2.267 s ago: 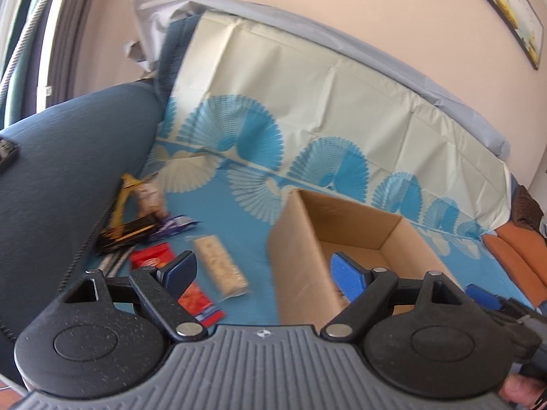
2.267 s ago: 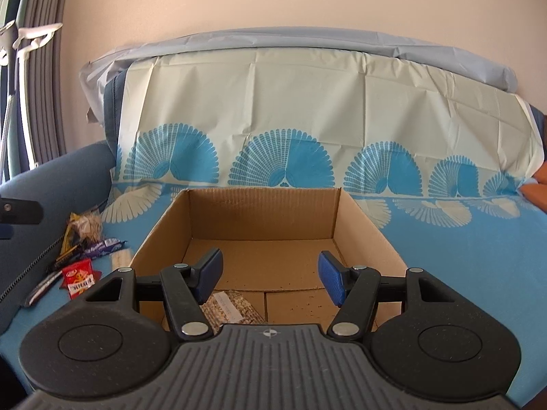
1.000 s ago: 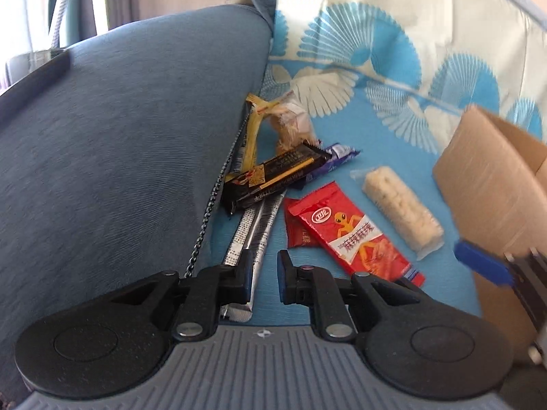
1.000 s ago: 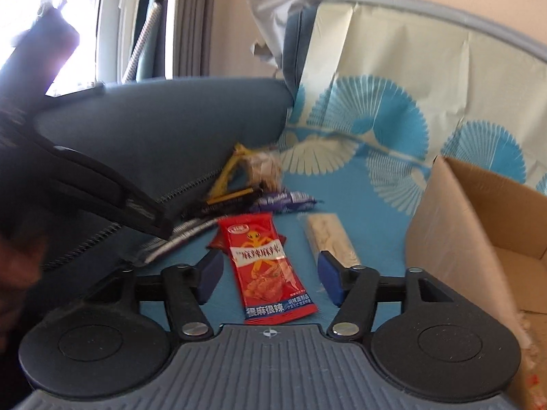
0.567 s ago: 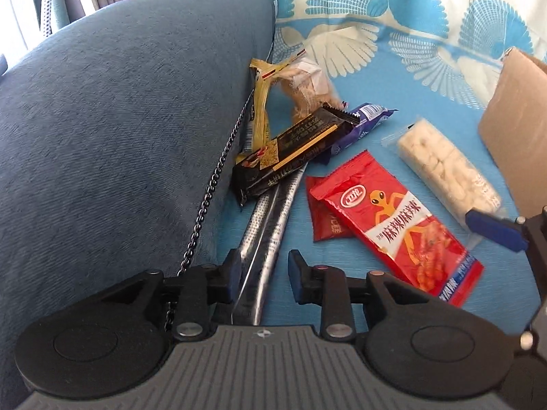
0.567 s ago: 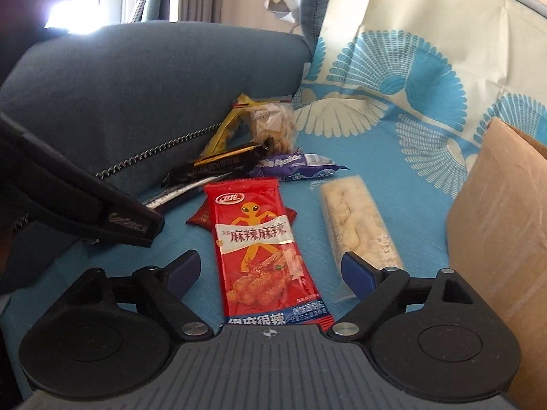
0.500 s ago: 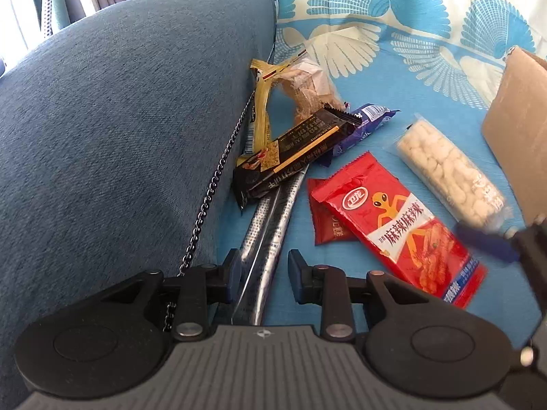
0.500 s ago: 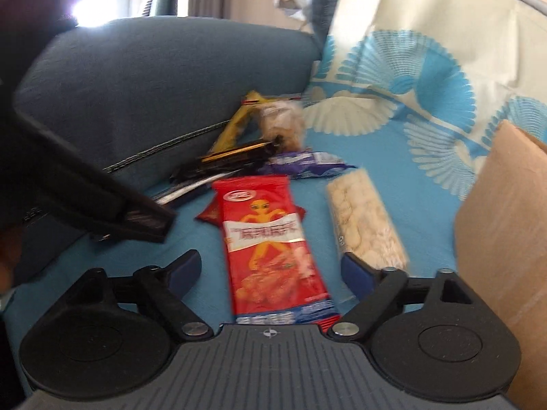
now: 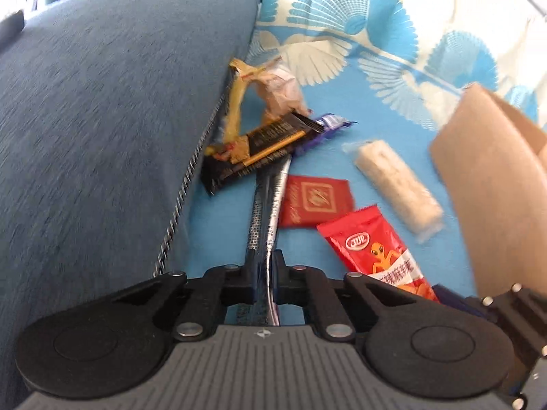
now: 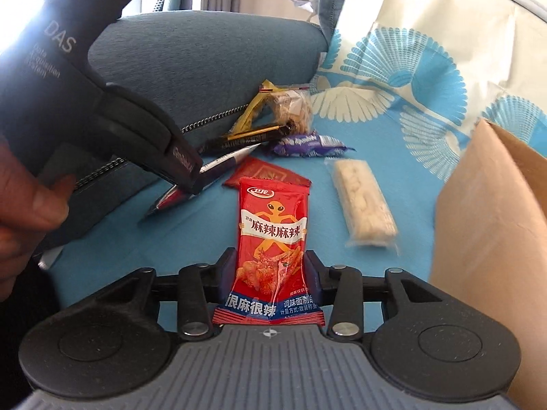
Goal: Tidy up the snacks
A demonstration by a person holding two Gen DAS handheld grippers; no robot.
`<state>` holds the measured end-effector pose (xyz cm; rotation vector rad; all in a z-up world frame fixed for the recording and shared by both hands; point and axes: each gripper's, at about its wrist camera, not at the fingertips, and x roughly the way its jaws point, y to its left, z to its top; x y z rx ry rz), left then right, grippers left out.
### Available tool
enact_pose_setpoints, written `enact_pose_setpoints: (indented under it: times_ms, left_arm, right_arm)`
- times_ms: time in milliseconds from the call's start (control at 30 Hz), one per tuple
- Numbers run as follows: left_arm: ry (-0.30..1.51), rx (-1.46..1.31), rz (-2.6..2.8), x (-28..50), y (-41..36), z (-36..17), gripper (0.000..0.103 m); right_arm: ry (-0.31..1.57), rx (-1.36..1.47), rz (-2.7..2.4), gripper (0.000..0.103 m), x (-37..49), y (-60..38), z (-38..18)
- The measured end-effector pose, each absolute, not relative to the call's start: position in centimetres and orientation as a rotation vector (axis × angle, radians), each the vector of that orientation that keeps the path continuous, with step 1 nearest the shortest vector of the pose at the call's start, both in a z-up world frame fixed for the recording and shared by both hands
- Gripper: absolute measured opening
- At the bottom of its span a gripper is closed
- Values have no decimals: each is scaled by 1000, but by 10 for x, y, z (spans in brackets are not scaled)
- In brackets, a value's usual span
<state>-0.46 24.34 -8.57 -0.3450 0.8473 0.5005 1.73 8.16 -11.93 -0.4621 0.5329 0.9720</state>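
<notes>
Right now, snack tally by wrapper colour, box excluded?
Red: 2 (alien packet, in right gripper; small red packet)
Purple wrapper: 1
Black-gold bar: 1
Yellow-clear bag: 1
Pale clear-wrapped bar: 1
Silver stick bundle, in left gripper: 1
Total: 7

Glossy red foil snack packet [image 10: 271,239], silvery metallic stick wrapper [image 9: 266,212], matt cardboard box [image 10: 495,212], woven cloth armrest [image 9: 102,119]

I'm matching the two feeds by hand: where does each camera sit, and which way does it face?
Left wrist: on the left tongs, facing the sofa arm; fingers shut on a silver stick pack.
Right wrist: on the right tongs, shut on the red alien snack pack; the person's hand shows.
Shared: pale rice bar, cardboard box.
</notes>
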Motion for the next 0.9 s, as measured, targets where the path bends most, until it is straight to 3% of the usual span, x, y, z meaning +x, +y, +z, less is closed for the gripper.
enact_pose_setpoints:
  times_ms: [467, 633, 767, 900]
  left_arm:
    - [900, -660, 299, -49, 232, -80, 4]
    - [937, -617, 365, -52, 223, -78, 9]
    - [920, -613, 514, -58, 225, -76, 16]
    - [932, -609, 517, -54, 226, -76, 17]
  right_arm:
    - [659, -443, 877, 44, -27, 25, -117]
    - [656, -405, 885, 53, -26, 19, -120]
    - [653, -380, 907, 69, -26, 18, -119]
    - [634, -398, 922, 70, -27, 21, -118]
